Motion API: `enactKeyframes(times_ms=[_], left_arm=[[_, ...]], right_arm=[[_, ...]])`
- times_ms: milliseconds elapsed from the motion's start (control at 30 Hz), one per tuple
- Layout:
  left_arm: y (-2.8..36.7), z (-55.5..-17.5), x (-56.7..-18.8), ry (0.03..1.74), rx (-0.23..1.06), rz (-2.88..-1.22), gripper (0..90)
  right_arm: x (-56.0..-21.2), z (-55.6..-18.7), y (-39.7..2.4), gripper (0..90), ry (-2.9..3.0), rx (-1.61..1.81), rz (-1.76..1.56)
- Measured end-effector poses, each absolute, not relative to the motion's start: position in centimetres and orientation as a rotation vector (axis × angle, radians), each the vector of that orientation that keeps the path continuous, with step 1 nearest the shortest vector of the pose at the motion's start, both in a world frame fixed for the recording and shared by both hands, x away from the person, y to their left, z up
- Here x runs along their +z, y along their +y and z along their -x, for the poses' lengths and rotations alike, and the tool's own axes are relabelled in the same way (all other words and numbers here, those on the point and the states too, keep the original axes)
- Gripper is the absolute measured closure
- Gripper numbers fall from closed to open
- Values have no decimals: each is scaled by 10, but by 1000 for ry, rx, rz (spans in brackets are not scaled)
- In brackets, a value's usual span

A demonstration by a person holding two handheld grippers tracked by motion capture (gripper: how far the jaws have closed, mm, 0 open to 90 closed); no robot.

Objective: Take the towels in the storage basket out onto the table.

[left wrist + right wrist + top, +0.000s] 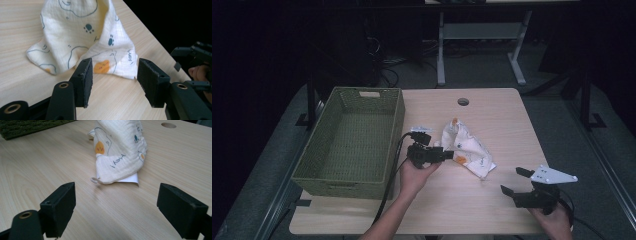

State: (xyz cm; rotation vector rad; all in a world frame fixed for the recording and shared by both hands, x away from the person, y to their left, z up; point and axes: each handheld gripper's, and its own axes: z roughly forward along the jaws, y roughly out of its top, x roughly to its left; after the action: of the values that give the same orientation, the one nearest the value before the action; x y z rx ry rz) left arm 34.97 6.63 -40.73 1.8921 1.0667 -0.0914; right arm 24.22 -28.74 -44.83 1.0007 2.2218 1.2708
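Dim, dark room beyond a pale wooden table (502, 107), with grey floor (557, 125), a white-legged desk frame (482, 35) and tangled cables (384, 62) behind.

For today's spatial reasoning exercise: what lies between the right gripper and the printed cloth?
Nothing but bare wooden table. In the right gripper view, the open right gripper faces the cloth across plain tabletop; the high view agrees.

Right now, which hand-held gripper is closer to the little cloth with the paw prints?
The left hand-held gripper: its open jaws sit right at the cloth's edge. The right hand-held gripper waits farther off, open, near the table's front corner.
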Motion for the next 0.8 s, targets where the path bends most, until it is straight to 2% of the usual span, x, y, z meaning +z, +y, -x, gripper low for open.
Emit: enactKeyframes(times_ms=[800], left_arm=[[78,-313,-410,988,-26,-1967,355]], right_arm=[[-448,-241,-288,149,2222,1261,-1004]])
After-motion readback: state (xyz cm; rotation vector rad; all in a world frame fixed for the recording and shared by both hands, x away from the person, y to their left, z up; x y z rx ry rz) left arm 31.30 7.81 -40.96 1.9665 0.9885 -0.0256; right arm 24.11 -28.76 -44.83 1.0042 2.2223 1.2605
